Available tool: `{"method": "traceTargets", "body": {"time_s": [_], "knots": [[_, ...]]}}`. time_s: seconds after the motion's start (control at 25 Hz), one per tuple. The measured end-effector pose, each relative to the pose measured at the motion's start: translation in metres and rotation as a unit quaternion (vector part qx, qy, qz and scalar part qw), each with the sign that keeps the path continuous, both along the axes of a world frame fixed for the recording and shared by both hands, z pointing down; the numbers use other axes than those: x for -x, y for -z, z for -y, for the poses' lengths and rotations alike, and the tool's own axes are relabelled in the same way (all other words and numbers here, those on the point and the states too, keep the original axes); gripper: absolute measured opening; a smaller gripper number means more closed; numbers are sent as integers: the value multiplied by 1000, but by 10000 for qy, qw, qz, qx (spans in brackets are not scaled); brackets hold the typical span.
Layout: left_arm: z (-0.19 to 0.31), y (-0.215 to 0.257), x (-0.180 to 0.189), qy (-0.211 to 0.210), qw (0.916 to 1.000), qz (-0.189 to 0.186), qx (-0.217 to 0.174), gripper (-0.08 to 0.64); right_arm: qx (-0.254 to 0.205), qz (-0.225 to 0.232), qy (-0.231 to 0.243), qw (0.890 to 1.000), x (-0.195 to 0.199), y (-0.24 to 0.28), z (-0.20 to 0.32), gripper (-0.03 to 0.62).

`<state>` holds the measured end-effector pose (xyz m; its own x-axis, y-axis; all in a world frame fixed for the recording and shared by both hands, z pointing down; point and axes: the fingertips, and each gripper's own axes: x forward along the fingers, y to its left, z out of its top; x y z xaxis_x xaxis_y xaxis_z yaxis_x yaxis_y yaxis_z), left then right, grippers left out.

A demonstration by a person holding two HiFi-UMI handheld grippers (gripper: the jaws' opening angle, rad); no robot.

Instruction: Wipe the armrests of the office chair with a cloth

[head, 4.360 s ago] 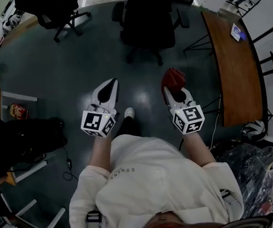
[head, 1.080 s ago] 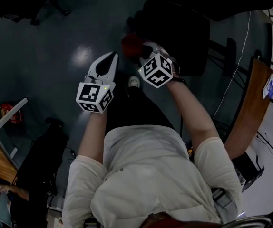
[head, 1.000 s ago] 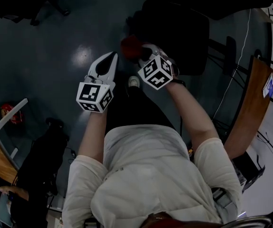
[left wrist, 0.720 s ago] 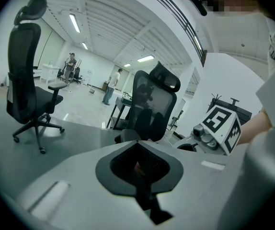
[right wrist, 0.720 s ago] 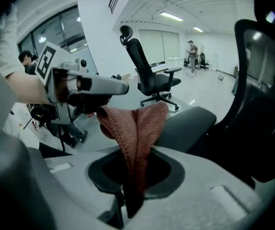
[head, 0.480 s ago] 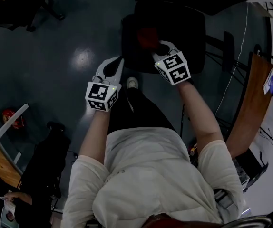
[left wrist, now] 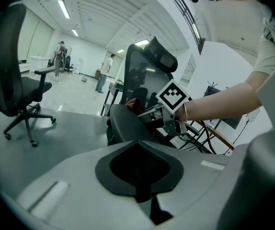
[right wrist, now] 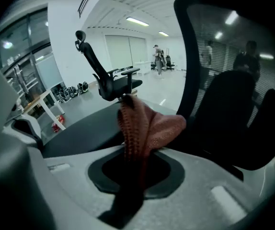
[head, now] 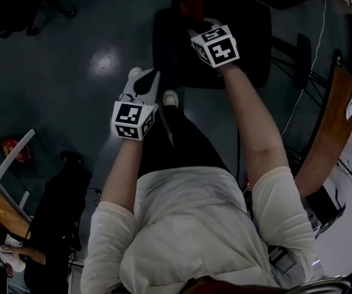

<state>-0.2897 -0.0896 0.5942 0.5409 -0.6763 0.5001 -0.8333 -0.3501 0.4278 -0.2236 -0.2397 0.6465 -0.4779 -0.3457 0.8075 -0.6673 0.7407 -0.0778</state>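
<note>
Approach: right tongs (head: 194, 22) clamp cloth (right wrist: 144, 126) over chair (head: 249, 54), top centre; left tongs (head: 144, 81) closed, empty. Next: press cloth onto armrest (head: 302, 52).

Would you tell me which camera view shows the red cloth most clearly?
The right gripper view: the cloth fills the centre, clamped in the right gripper. The head view shows only a small red patch; the left gripper view, a sliver.

A wooden tabletop (head: 338, 127) curves along the right. A red packet (head: 9, 147) lies on the dark floor (head: 72, 54). Another black chair (left wrist: 13, 80) stands apart.
</note>
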Motion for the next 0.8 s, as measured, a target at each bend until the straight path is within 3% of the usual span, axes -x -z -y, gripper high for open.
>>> {"method": "traceTargets", "body": {"time_s": [0.28,0.8], "knots": [[-1,-2,2,-28,10000,-66,39,17,59,-240,1189,9926,8,-7,-84,49],[0,-3,3,228,9997,-119,9,17,231,-196,1792,9833,-1,4,-191,49]]}}
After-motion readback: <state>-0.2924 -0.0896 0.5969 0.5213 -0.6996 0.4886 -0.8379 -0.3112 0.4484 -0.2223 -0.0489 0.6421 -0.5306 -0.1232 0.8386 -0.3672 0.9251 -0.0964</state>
